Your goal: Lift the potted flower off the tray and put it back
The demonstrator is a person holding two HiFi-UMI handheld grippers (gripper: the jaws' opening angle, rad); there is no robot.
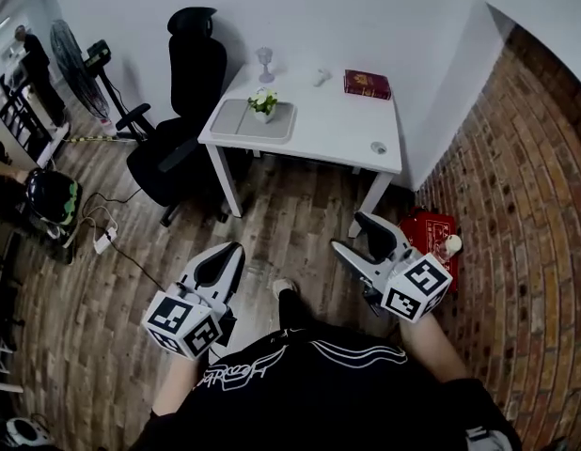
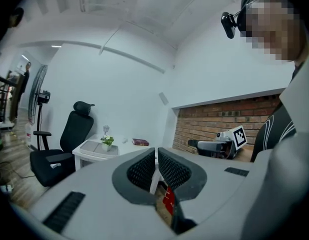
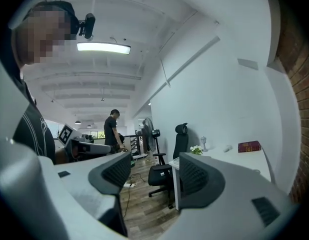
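Note:
The potted flower [image 1: 263, 104], white blooms in a small white pot, stands on the grey tray [image 1: 239, 122] at the left end of the white table [image 1: 337, 125]. Both grippers hang over the wooden floor, well short of the table. My left gripper [image 1: 230, 253] is shut with nothing between its pads. My right gripper [image 1: 354, 234] stands open and empty. From the left gripper view, the flower [image 2: 107, 141] and tray [image 2: 96, 148] show far off beyond the left gripper [image 2: 157, 160]. The right gripper view shows the flower [image 3: 196, 149] in the distance past the right gripper [image 3: 154, 171].
A black office chair [image 1: 182, 111] stands left of the table. On the table are a red book [image 1: 367, 84], a stemmed glass [image 1: 265, 62] and a small round object [image 1: 378, 147]. A red box [image 1: 431, 233] lies by the brick wall. A fan [image 1: 74, 59] and a person [image 1: 32, 59] are at the far left.

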